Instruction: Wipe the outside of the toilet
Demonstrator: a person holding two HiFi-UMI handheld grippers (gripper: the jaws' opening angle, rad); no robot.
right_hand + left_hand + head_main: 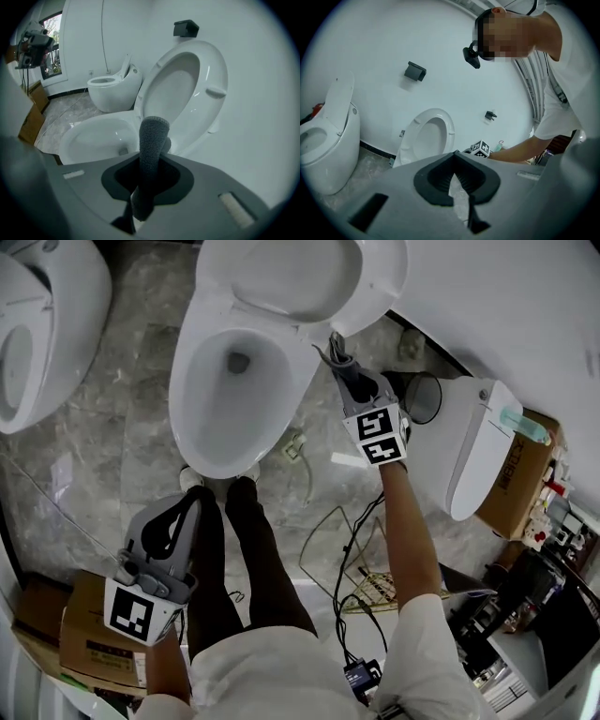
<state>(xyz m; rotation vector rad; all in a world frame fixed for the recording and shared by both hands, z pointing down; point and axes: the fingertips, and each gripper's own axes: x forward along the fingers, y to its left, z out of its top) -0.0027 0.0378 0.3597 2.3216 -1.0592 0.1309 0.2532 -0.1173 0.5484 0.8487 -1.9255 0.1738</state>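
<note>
The white toilet stands open below me, its lid raised against the wall. My right gripper is at the bowl's right side near the hinge, shut on a rolled grey cloth. In the right gripper view the cloth sticks up between the jaws, in front of the bowl and the lid. My left gripper hangs low by my left leg, jaws closed on nothing. The left gripper view shows that gripper pointing toward the toilet seat.
A second toilet stands at the left, a third at the right. A black bin sits between them. Cables trail over the marble floor. Cardboard boxes sit at both sides.
</note>
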